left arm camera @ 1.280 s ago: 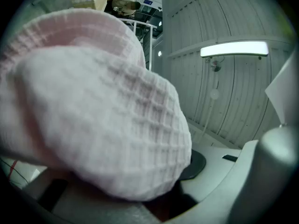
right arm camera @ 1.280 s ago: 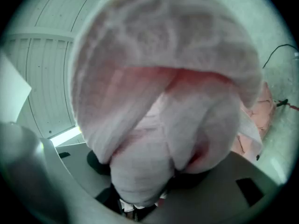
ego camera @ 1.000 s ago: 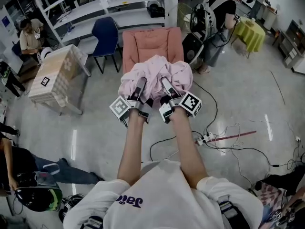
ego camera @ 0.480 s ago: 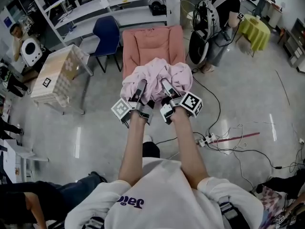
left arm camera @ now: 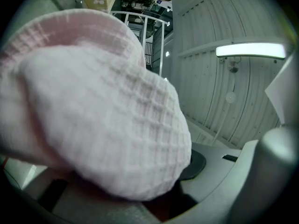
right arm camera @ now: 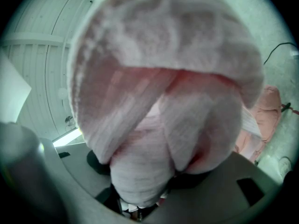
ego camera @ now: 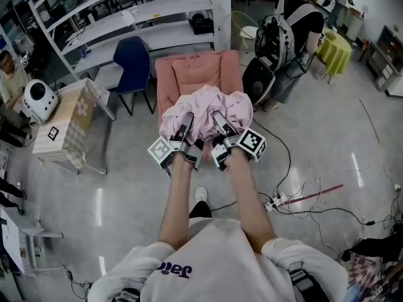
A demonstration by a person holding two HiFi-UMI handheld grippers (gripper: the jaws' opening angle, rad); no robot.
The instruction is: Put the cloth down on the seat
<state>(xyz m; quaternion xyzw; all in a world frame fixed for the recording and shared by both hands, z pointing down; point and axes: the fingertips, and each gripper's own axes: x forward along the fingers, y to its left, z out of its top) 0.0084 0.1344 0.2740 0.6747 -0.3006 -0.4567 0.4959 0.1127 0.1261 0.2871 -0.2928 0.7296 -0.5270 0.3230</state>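
- The pink cloth (ego camera: 205, 107) is held up in a bunched heap by both grippers, in front of the person and over the front of the pink armchair seat (ego camera: 198, 73).
- The left gripper (ego camera: 186, 121) is clamped on a thick fold of the waffle-textured fabric (left arm camera: 98, 125); its jaws are kept partly apart by the wad pressed between them.
- The right gripper (ego camera: 218, 118) is closed on another gathered bundle (right arm camera: 140, 171); its jaws are spread wide by the cloth, and folds hang over the camera.
- The two grippers are carried close together, side by side, with their marker cubes turned outward.
- Whether the underside of the cloth touches the seat cushion cannot be judged from the head view; it appears to be just over the front edge.
- A blue chair (ego camera: 133, 58) is seen just left of the armchair, and a person with a backpack (ego camera: 291, 27) stands to its right.
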